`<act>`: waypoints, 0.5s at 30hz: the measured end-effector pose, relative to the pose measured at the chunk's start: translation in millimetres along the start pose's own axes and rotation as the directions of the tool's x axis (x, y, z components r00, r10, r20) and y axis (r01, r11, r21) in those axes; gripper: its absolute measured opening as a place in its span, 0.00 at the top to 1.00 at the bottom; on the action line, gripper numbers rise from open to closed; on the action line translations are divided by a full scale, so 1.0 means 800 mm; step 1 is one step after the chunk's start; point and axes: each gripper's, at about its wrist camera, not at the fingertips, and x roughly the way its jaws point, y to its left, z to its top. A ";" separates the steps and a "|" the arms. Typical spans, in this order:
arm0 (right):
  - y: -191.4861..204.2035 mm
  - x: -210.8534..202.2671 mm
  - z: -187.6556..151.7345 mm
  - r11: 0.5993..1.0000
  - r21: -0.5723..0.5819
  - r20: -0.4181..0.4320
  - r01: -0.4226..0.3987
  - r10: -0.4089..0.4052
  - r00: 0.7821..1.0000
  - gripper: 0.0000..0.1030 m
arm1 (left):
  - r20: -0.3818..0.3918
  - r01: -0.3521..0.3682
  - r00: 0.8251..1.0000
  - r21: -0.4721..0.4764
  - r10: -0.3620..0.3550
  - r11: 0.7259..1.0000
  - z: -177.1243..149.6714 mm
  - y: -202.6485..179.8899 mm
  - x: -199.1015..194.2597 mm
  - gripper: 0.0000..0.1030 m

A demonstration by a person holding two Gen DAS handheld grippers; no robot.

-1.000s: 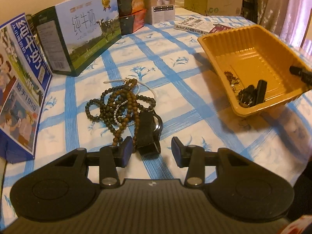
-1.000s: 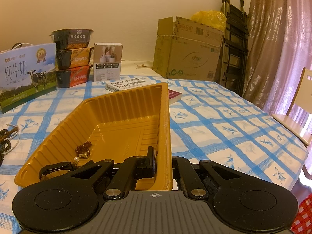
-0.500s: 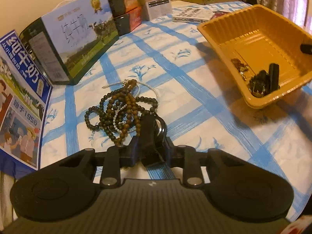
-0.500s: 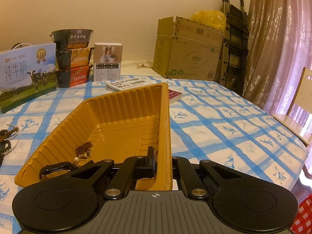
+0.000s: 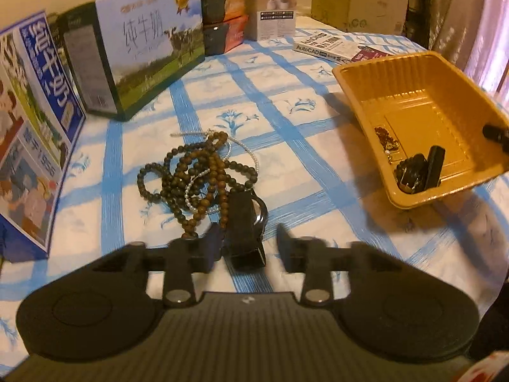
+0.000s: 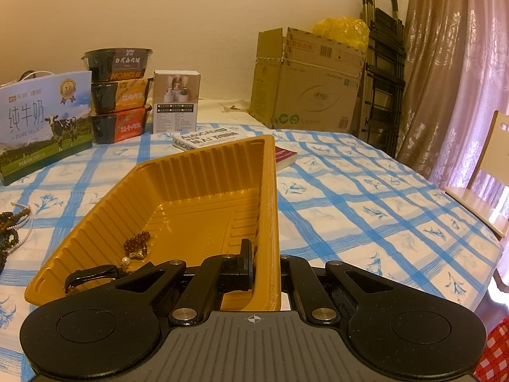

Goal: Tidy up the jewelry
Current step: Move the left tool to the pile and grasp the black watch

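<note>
On the blue-checked tablecloth (image 5: pixel 305 172), at 12 o'clock from the left gripper (image 5: pixel 248 248): tangled bead necklaces (image 5: pixel 197 175) with a black strap (image 5: pixel 243 222) lying between spread, empty fingers, left finger just beside it. At 2 o'clock, well apart: yellow tray (image 5: pixel 375 102) holding a few pieces. Clamped on the tray's near wall (image 6: pixel 270 222), the right gripper (image 6: pixel 265 270).

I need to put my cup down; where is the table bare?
Bare cloth lies right of the yellow tray, toward the curtain, and between the tray and the bead pile. Crowded: boxes behind, around the milk carton.
</note>
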 end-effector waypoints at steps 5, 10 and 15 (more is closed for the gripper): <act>0.000 0.000 0.000 1.000 0.000 0.000 -0.001 0.001 1.000 0.96 | -0.036 0.000 0.999 -0.002 0.000 1.000 -0.004 -0.003 0.020 0.64; 0.000 0.000 0.000 1.000 0.002 0.000 0.000 0.000 1.000 0.96 | -0.056 -0.014 0.998 -0.027 0.013 1.000 -0.009 0.001 0.032 0.78; 0.000 0.000 0.000 1.000 0.002 -0.001 0.000 0.000 1.000 0.96 | -0.016 0.046 0.999 0.001 -0.046 0.999 -0.010 0.000 0.010 0.80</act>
